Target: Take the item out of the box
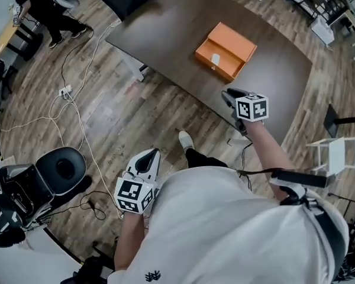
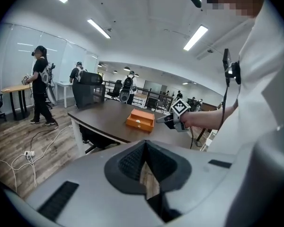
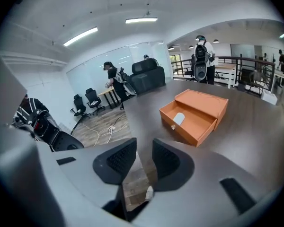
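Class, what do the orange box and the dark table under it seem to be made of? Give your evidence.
Orange drawer-style box: likely matte cardboard; thin flat walls, no shine. Dark brown table: perhaps wood-look laminate; smooth top, faint sheen.

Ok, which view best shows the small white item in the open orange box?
Right gripper view: the small white item lies nearest and largest there, inside the open orange box. Head view shows it smaller, from above; left gripper view, only a distant speck.

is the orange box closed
No, the orange box stands open on the table, a small white item lying inside.
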Tool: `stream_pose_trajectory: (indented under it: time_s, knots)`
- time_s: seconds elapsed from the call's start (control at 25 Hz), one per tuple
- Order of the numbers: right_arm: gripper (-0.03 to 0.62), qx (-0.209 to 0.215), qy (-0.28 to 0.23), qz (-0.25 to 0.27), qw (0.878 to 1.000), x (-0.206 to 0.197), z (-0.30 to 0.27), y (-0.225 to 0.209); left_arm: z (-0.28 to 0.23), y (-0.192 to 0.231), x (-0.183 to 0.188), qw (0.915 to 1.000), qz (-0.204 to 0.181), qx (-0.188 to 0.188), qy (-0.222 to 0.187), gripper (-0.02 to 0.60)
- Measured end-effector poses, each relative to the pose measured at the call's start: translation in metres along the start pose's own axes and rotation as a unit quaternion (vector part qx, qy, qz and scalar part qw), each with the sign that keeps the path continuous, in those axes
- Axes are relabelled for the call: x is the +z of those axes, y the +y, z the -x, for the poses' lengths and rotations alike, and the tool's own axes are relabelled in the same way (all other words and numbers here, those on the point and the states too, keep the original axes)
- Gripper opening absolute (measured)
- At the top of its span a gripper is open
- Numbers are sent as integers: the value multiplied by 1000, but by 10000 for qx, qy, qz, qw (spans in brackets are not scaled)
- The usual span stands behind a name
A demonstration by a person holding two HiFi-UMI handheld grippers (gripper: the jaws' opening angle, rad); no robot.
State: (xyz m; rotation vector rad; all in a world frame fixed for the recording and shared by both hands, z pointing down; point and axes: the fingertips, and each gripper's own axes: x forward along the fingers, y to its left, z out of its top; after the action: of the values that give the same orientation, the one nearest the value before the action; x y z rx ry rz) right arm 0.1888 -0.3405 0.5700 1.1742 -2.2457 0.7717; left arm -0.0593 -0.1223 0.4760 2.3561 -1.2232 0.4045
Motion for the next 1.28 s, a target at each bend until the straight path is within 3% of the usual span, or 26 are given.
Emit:
stream_pose_trajectory:
  time_s: [0.4, 0.6, 0.88, 1.04, 1.28]
  knots:
    - [141, -169, 399, -594, 9973, 78, -124, -107, -90, 62, 59, 9992, 93, 284, 277, 9]
    - [167, -198, 733, -804, 9939, 64, -167, -133, -107, 73, 47, 9986, 166, 420, 289, 9]
    - [181, -480, 1298, -1222, 9828, 62, -200, -159, -121, 92, 72, 9978, 257, 451, 423, 9]
    - [184, -597, 1572, -1216, 9782, 47, -214, -164, -120, 100, 68, 9971, 322, 508, 461, 8]
    - [193, -606, 1685, -1387, 9740, 46, -232, -168, -115, 120, 71, 9959, 435, 627, 496, 9]
